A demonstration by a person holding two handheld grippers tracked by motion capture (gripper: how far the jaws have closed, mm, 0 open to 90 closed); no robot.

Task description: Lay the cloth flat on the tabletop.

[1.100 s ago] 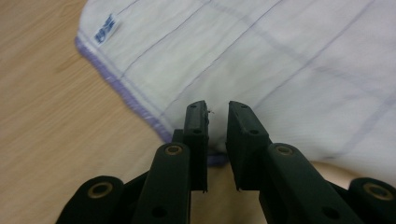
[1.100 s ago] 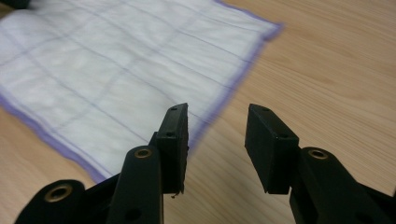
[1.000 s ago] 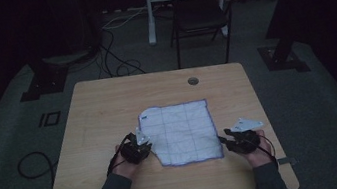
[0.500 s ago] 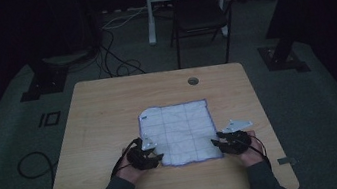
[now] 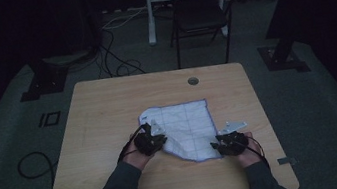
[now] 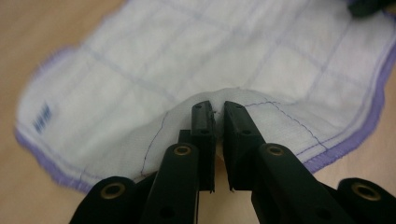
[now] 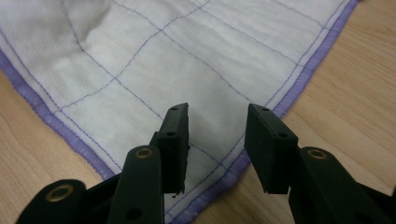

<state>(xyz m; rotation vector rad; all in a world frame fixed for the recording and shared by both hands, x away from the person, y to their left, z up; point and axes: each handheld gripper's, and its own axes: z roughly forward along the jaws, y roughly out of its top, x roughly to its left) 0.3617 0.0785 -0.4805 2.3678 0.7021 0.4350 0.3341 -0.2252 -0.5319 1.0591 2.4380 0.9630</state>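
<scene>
Pinching a raised fold of the white cloth (image 6: pixel 261 70), the left gripper (image 6: pixel 215 112) now has its jaws clamped on the fabric; half a second ago that near-left corner lay flat. The cloth (image 5: pixel 186 127) sits toward the table's (image 5: pixel 108 113) near edge, its left side pulled inward. The right gripper (image 7: pixel 215 128) hovers with jaws apart over the near-right corner, so folding looks half begun.

left tongs (image 6: pixel 215 122) now pinching cloth (image 6: pixel 196 60) (corner lifted)
</scene>
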